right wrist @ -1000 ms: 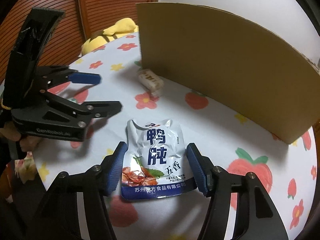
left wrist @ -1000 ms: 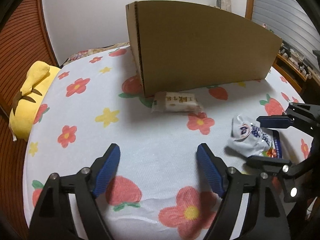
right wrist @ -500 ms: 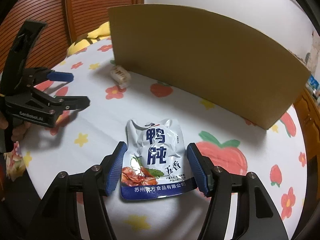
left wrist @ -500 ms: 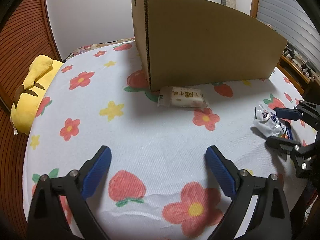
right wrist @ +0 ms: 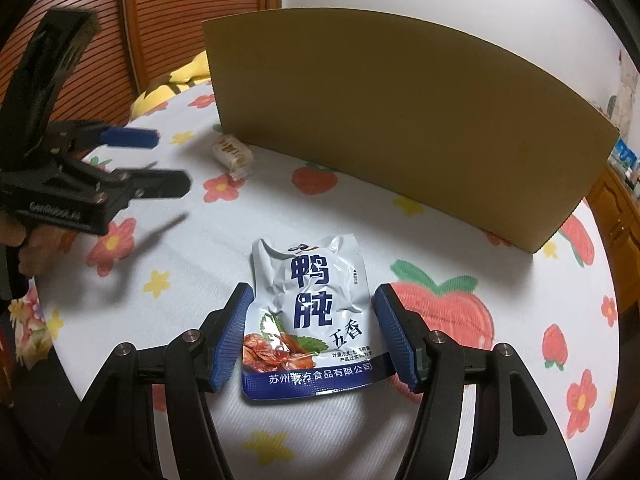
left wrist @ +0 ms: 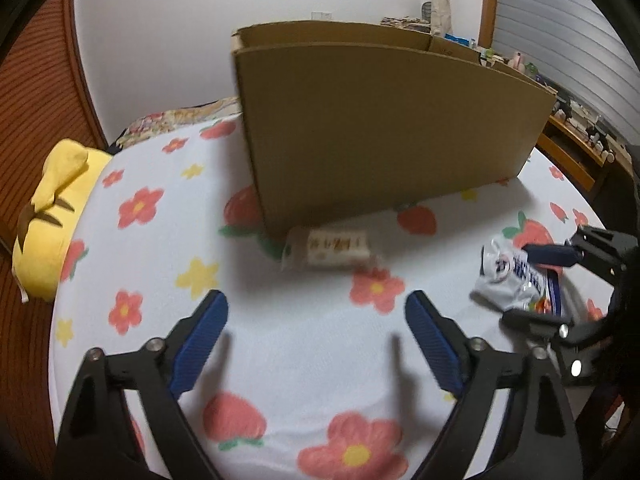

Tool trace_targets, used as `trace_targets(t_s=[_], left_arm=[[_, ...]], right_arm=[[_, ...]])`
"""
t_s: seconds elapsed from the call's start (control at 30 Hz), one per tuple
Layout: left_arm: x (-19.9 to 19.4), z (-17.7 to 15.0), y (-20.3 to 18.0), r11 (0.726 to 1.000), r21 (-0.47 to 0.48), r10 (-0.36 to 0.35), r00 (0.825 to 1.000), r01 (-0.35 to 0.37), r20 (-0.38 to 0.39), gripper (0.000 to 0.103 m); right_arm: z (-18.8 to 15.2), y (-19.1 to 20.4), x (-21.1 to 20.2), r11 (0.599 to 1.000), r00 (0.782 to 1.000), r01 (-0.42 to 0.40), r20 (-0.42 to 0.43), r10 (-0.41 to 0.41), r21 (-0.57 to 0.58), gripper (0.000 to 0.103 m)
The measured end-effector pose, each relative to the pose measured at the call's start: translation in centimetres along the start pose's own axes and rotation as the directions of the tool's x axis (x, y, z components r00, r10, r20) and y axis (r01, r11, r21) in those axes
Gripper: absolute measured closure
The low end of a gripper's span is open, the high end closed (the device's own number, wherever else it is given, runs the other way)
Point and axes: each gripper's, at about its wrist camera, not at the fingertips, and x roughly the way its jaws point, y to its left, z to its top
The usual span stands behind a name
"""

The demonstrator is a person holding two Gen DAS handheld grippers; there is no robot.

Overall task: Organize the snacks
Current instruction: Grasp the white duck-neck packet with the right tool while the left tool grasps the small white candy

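Observation:
In the right wrist view, my right gripper (right wrist: 314, 294) is shut on a silver and blue snack pouch (right wrist: 308, 280), its blue pads pressed on the pouch's two sides. The left wrist view shows that pouch (left wrist: 506, 280) held in the right gripper (left wrist: 520, 282) at the far right. My left gripper (left wrist: 316, 304) hovers above the floral sheet with its jaws closing and nothing between them. A small cream snack bar (left wrist: 336, 246) lies ahead of it at the foot of a tall cardboard box (left wrist: 380, 128). The right wrist view has the left gripper (right wrist: 170, 160) near that bar (right wrist: 232, 152).
The floral sheet (left wrist: 280, 340) covers a raised surface with a rounded edge. A yellow plush toy (left wrist: 48, 216) lies at its left edge by wooden slatted panels. The box (right wrist: 400, 120) stands along the back. Cluttered shelves show at the far right.
The left gripper rose, so the box's open top now shows; its jaws widened, then narrowed. The right gripper carried the pouch along the box front, then stayed still.

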Motion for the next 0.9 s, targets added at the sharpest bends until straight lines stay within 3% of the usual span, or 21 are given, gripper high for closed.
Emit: trace_targets(t_s=[0.13, 0.33, 0.73, 0.9], left_arm=[[1.0, 1.3, -0.8, 0.999, 0.03, -0.026, 1.0, 0.027, -0.006, 0.023], [2.6, 2.7, -1.5, 0.998, 0.055, -0.019, 1.0, 0.02, -0.022, 0.043], [4.1, 3.1, -1.1, 0.998, 0.053, 0.031, 0.999, -0.028, -0.041, 0.042], [3.5, 2.6, -1.0, 0.999, 0.051, 0.018, 0.999, -0.016, -0.03, 0.055]], right_arm=[[0.0, 0.0, 0.0, 1.0, 1.0, -0.001, 0.0, 0.001, 0.0, 0.039], [0.0, -0.1, 0.1, 1.0, 1.0, -0.001, 0.001, 0.001, 0.0, 0.038], [0.0, 0.0, 0.0, 1.0, 1.0, -0.002, 0.002, 0.002, 0.0, 0.038], [0.0, 0.0, 0.0, 1.0, 1.0, -0.003, 0.001, 0.003, 0.001, 0.038]])
